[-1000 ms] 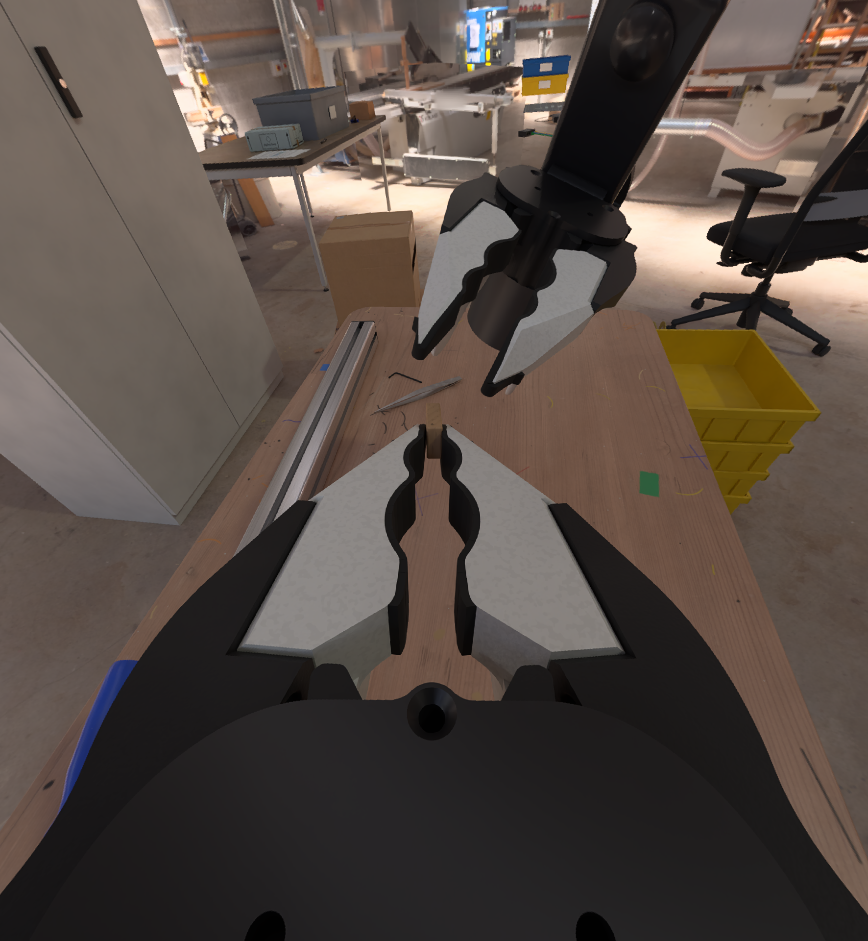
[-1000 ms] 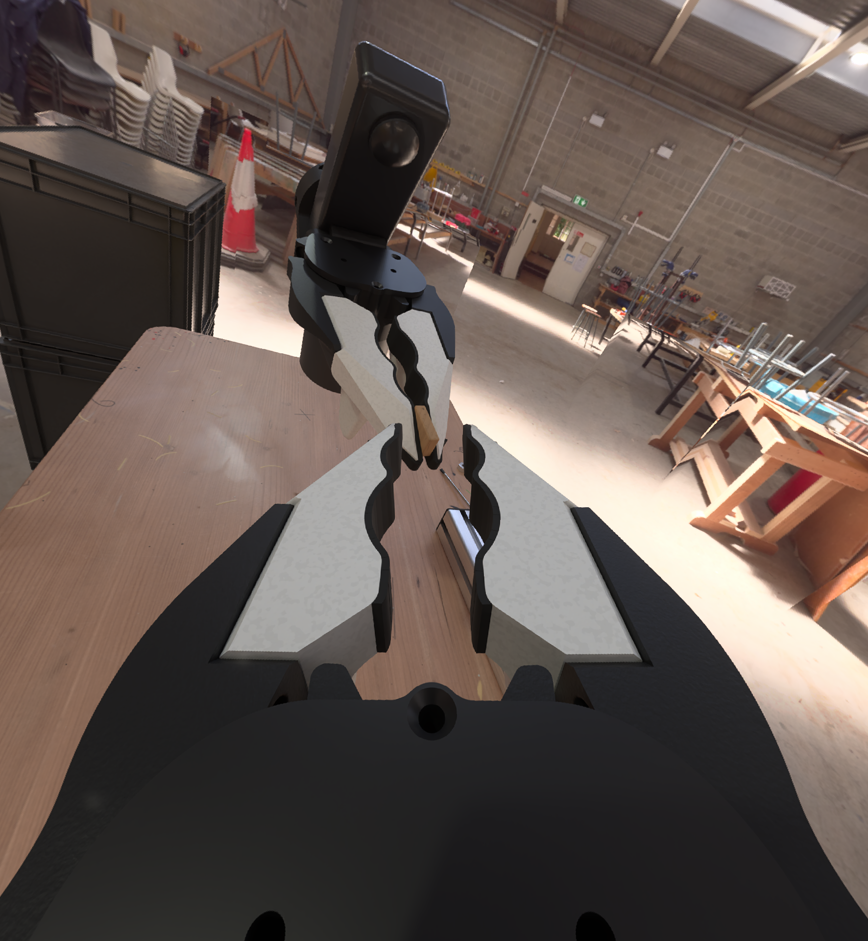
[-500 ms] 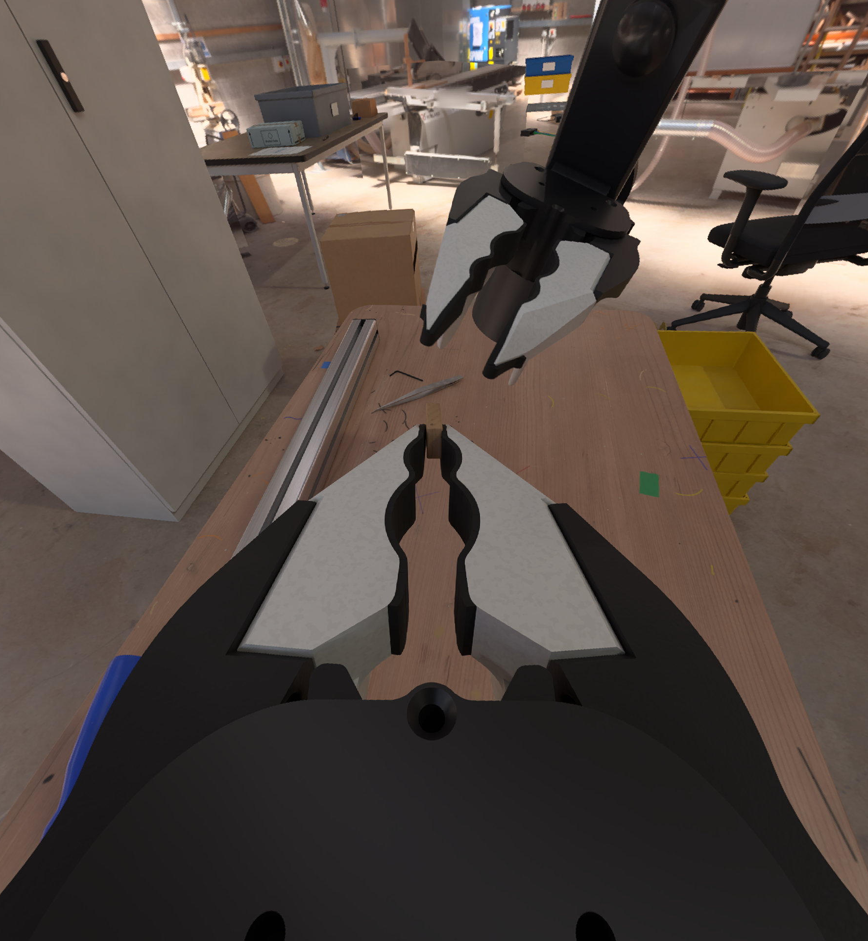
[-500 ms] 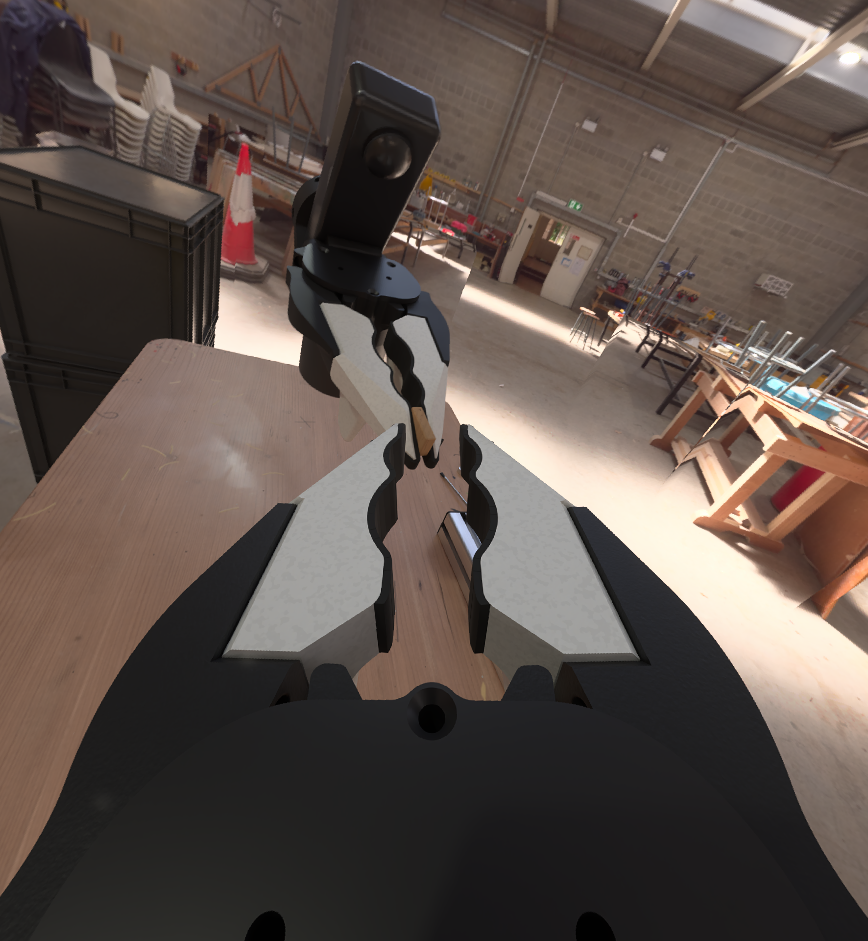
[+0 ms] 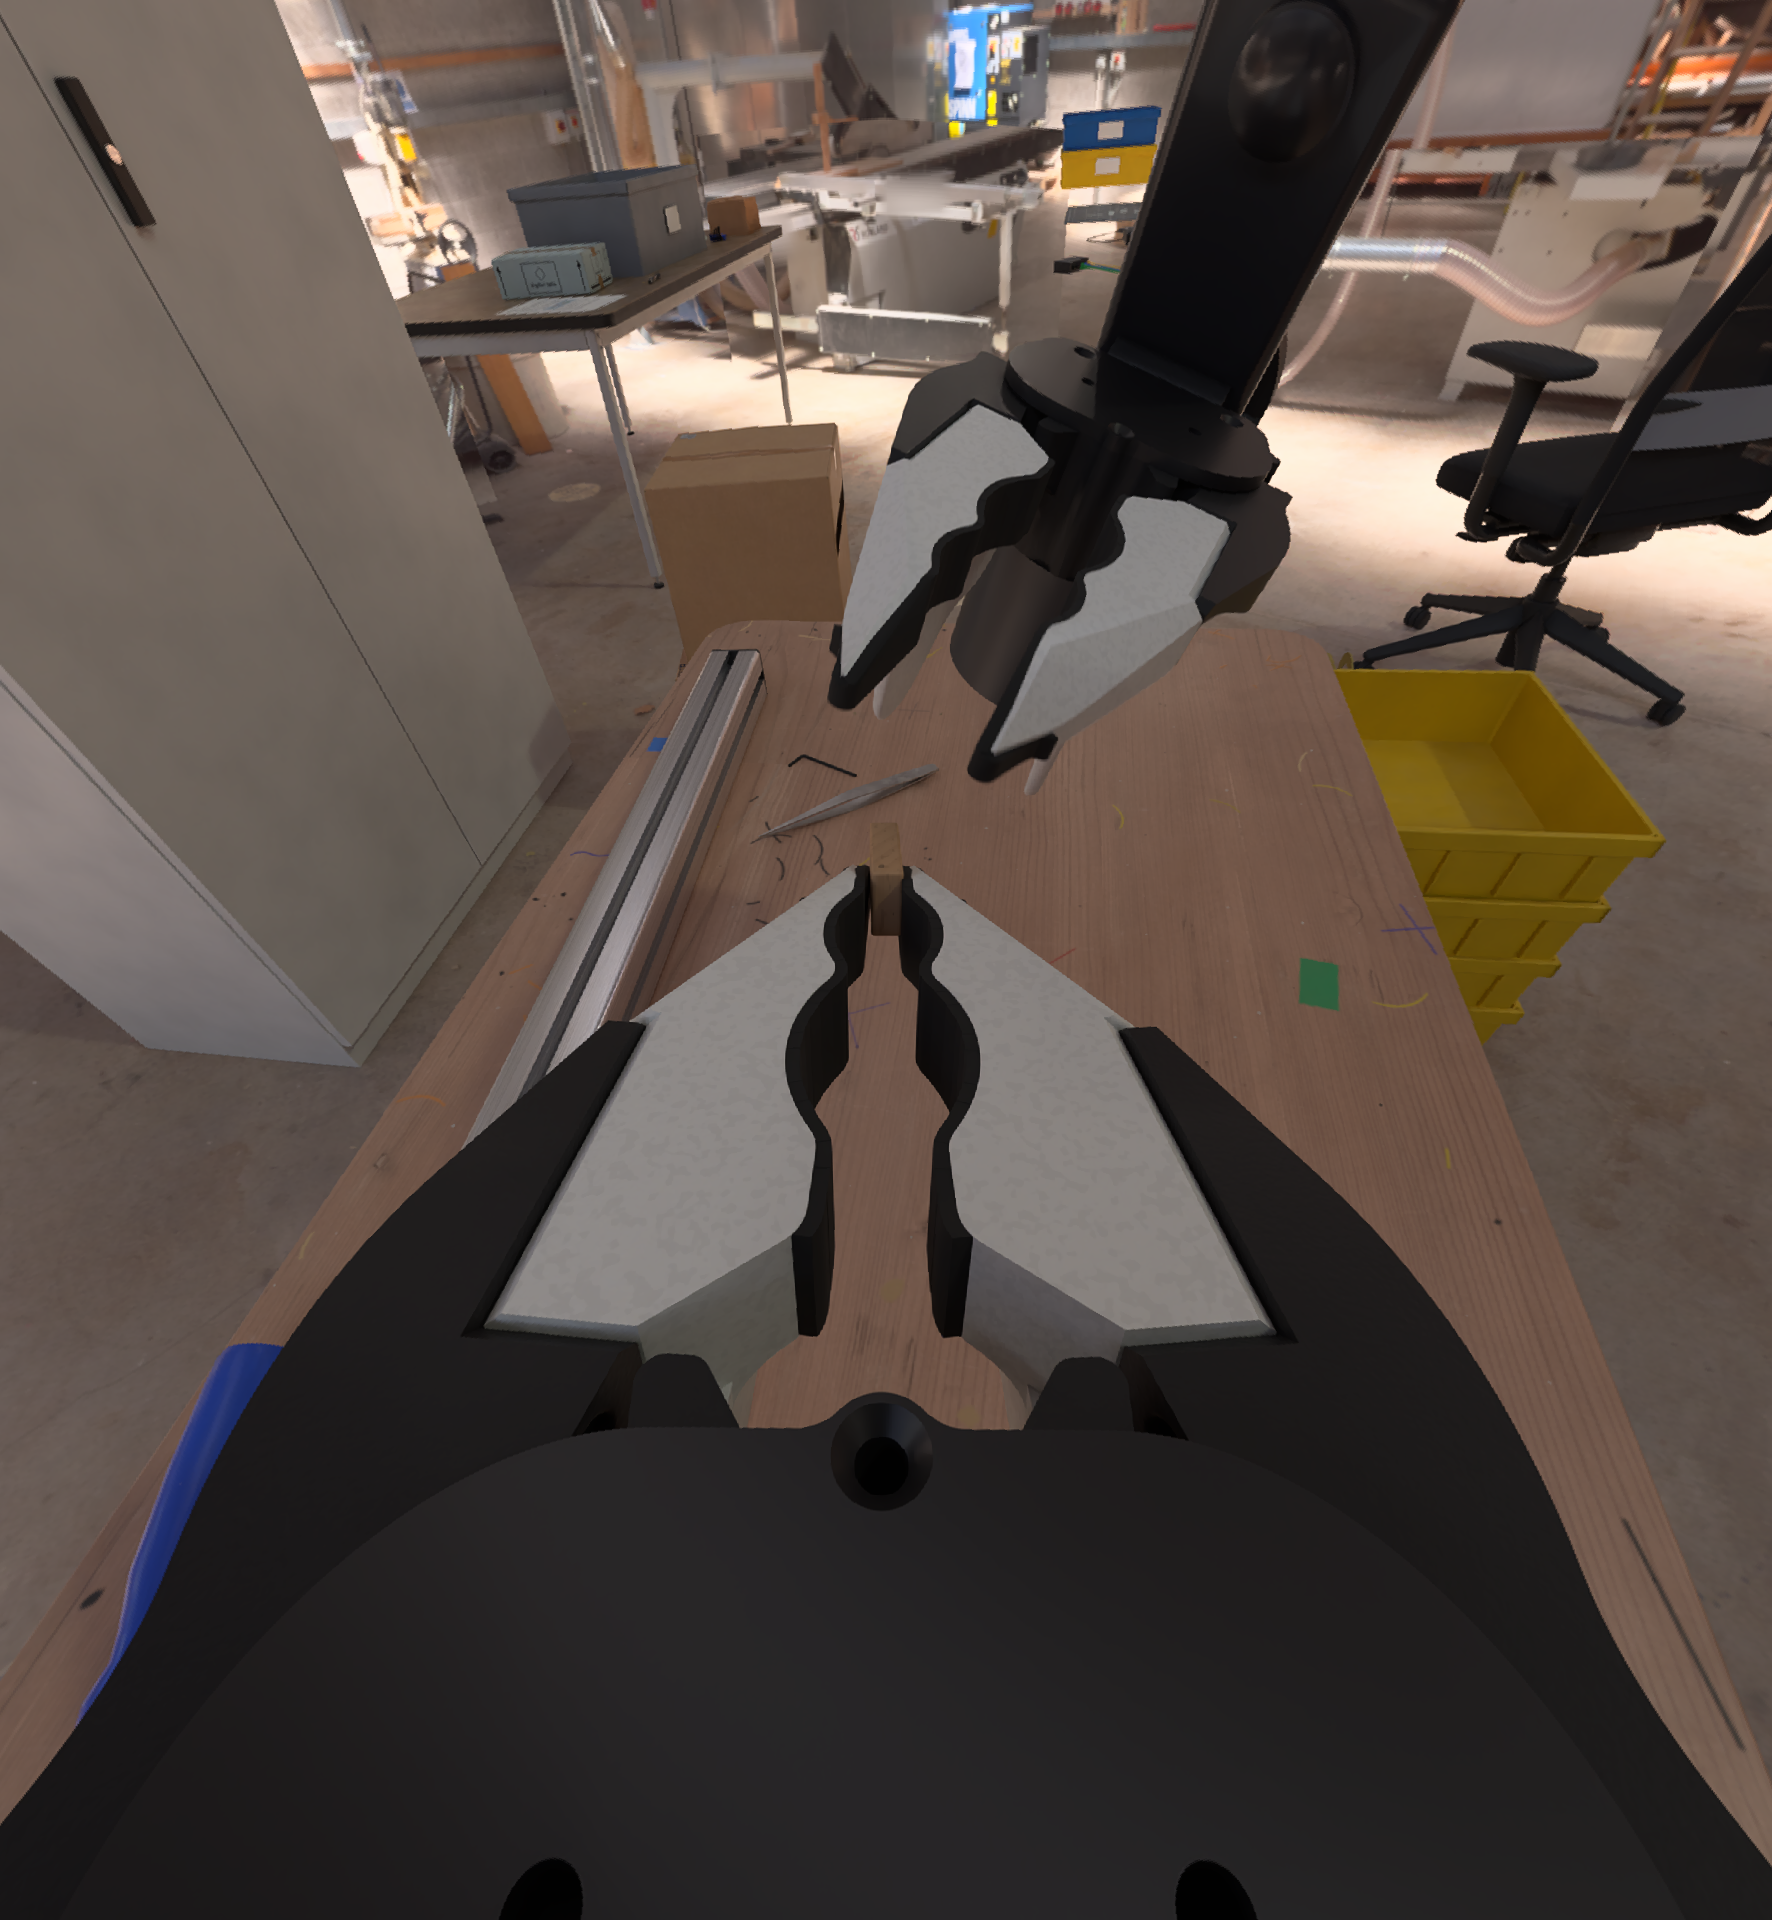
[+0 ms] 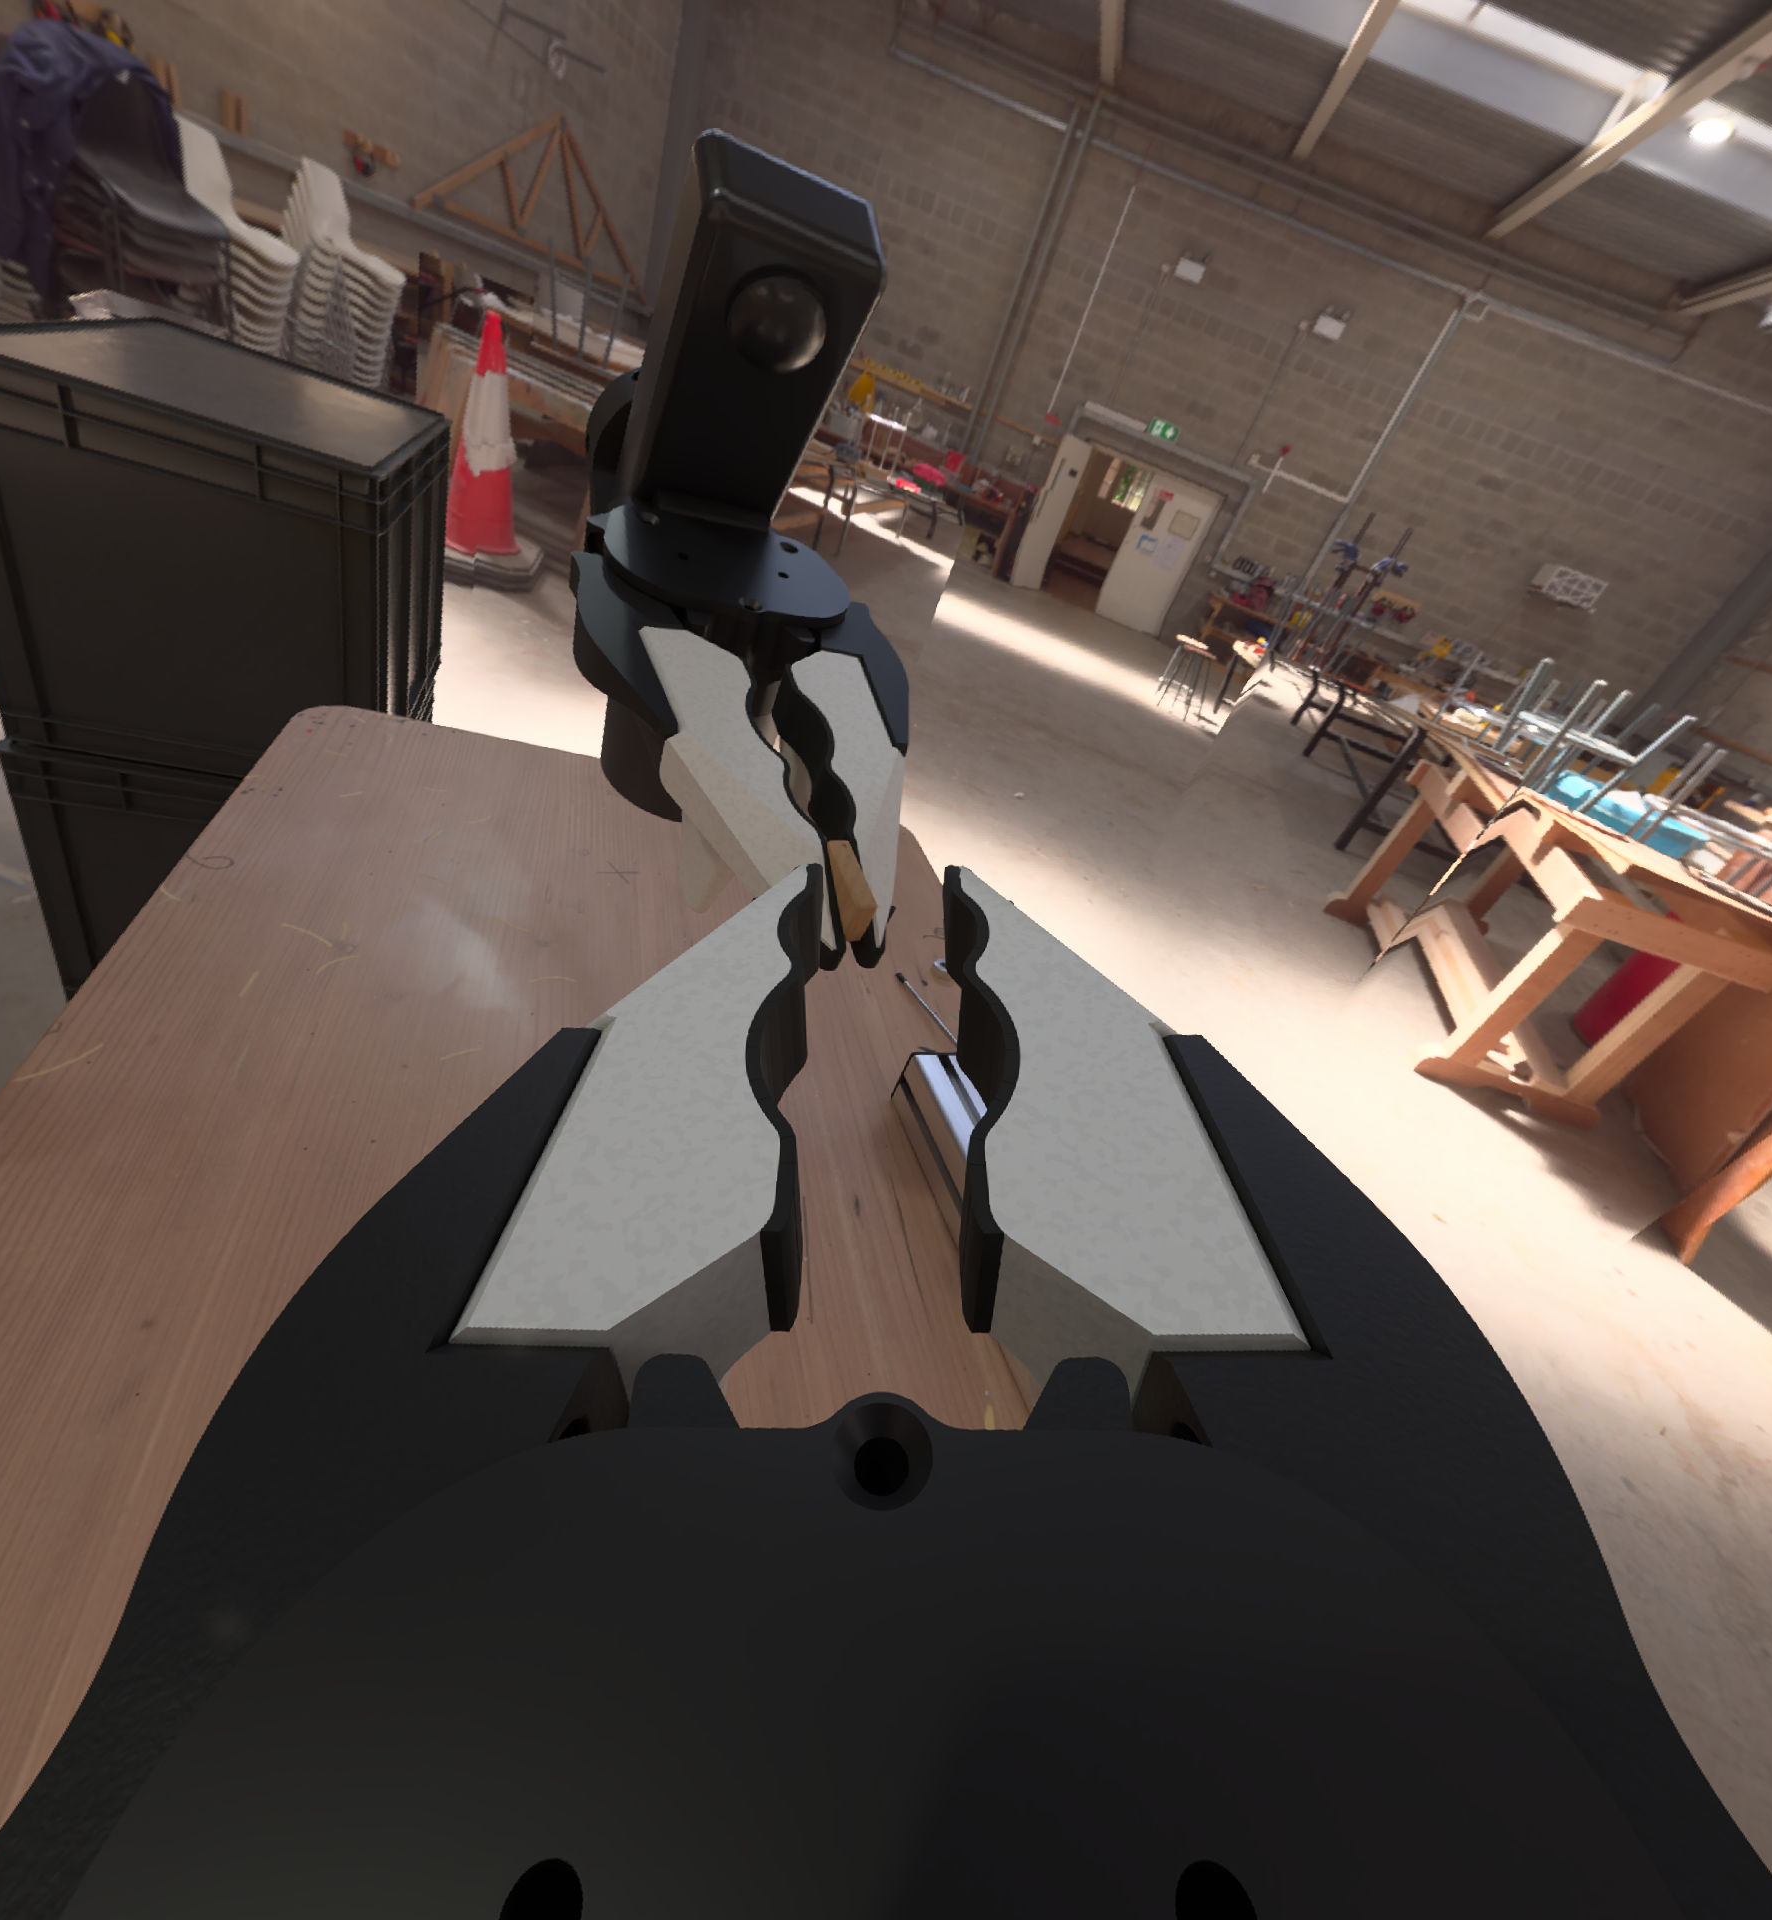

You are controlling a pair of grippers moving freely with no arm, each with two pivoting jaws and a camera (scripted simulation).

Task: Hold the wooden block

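Note:
The small wooden block point(image 5: 884, 854) is pinched between the tips of my left gripper point(image 5: 884, 881), which is shut on it low over the wooden table point(image 5: 1173, 935). In the right wrist view the block point(image 6: 851, 902) shows tilted between the left gripper's fingers point(image 6: 854, 951). My right gripper point(image 6: 882, 902) is open and empty. It faces the left gripper, with its tips just short of the block. In the left wrist view the right gripper point(image 5: 918, 738) hovers above the table beyond the block.
A long aluminium rail point(image 5: 643, 883) lies along the table's left edge, and its end shows in the right wrist view point(image 6: 929, 1101). Tweezers point(image 5: 851, 805) and a black hex key point(image 5: 820, 766) lie beyond the block. Yellow bins point(image 5: 1484, 779) and black crates point(image 6: 186, 571) stand beside the table.
The right gripper has drifted slightly up and back from the block, still open. The left gripper has stayed shut on the block with hardly any movement.

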